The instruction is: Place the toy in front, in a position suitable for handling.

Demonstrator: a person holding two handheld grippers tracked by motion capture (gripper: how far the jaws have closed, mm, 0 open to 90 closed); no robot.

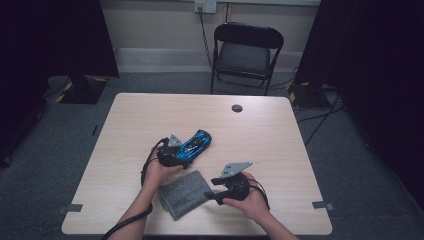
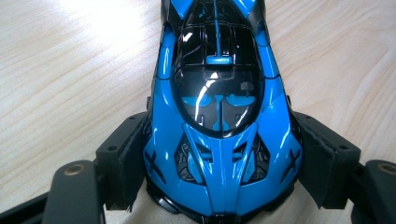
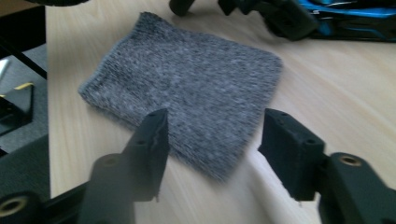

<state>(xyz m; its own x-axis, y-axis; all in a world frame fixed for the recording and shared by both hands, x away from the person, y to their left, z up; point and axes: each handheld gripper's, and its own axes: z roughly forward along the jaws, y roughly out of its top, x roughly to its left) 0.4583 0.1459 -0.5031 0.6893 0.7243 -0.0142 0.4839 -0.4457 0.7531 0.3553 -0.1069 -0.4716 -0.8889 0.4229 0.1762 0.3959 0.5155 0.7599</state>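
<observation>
1. Nearest the high camera, two forearms come in from the bottom edge, and a folded grey cloth point(image 1: 184, 193) lies flat on the table point(image 1: 125, 130) between the hands, close to the near edge.
2. Left of the cloth, the left gripper point(image 1: 176, 154) points up and to the right across the tabletop. Its jaws are clamped on the nose of a blue and black toy car point(image 1: 196, 144), one pad against each flank.
3. Seen from the left gripper view, the car point(image 2: 218, 140) lies nose toward the camera, its body running straight away over the light wood, with both black pads pressed to its front fenders.
4. Just right of the cloth, the right gripper point(image 1: 214, 189) points left at the cloth's right edge.
5. From the right gripper view, the right gripper point(image 3: 212, 140) has its jaws parted, with the cloth's point(image 3: 187, 93) near corner lying below and between them; the pads do not press on it.
6. Beyond the table stands a black folding chair point(image 1: 246, 52).
</observation>
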